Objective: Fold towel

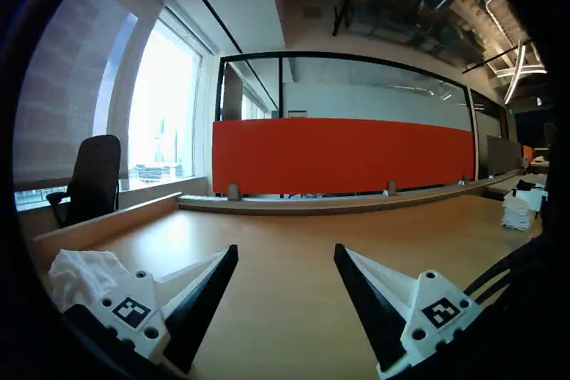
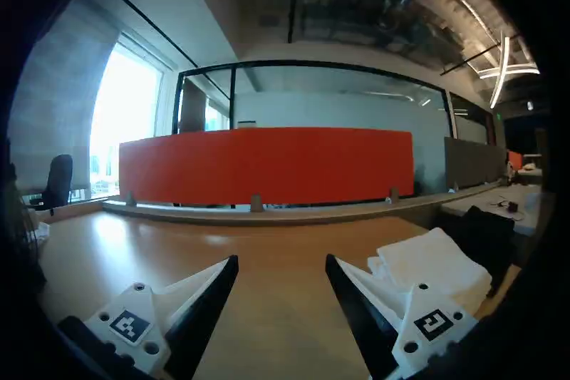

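In the left gripper view a crumpled towel is lying at about eight o'clock, just beside the outer edge of the left-hand finger. It is white, soft-looking and bunched into a loose lump with rounded creases, and it is sitting on the table near the raised wooden lip at that edge. At about three o'clock, well apart from it, a stack of folded towels is resting on the same surface, white and squared off in layers.

The left gripper is standing wide open, its two black-edged, wedge-shaped white fingers pointing toward twelve o'clock with bare tabletop between them; it is gripping nothing.

In the right gripper view the folded towels are sitting at about four o'clock, just behind the right-hand finger, as thick, flat, rounded-corner slabs of plush white cloth. The right gripper is likewise spreading wide and holding nothing.

The table is showing a smooth, light wood finish with a soft sheen. Across twelve o'clock an orange partition is running as a long matte panel, and a black office chair is standing at nine o'clock by the bright window.
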{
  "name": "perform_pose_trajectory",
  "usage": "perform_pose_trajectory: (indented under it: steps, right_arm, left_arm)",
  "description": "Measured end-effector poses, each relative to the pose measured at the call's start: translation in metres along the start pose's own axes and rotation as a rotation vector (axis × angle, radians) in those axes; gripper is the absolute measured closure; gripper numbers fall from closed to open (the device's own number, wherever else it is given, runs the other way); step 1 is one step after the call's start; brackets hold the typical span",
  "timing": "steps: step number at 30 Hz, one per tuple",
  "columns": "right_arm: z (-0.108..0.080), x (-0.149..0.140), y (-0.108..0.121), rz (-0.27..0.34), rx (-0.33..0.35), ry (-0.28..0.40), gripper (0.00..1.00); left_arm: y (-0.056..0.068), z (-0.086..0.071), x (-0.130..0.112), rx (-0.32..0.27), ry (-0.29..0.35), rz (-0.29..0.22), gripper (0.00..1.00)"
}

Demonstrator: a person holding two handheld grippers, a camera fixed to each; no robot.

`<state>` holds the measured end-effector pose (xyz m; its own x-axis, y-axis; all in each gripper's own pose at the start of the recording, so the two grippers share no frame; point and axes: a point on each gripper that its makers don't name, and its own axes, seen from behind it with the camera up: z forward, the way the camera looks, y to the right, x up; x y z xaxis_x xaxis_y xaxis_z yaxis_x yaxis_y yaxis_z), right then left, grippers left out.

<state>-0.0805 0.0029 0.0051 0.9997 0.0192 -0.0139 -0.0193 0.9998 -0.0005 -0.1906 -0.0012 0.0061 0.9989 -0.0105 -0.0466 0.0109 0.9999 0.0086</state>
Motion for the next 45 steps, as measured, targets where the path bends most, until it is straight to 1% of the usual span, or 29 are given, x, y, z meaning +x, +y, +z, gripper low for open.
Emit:
perform_pose_trajectory:
  steps: [6, 45]
  right_arm:
    - [-0.0007, 0.0004, -0.0042, -0.018, 0.005, 0.002, 0.06]
    - [-0.0016, 0.0007, -0.0055, -0.017, 0.001, 0.000, 0.05]
  left_arm:
    - [0.0006, -0.0003, 0.0004, 0.000, 0.000, 0.000, 0.00]
    - [0.0010, -0.0004, 0.0006, 0.000, 0.000, 0.000, 0.00]
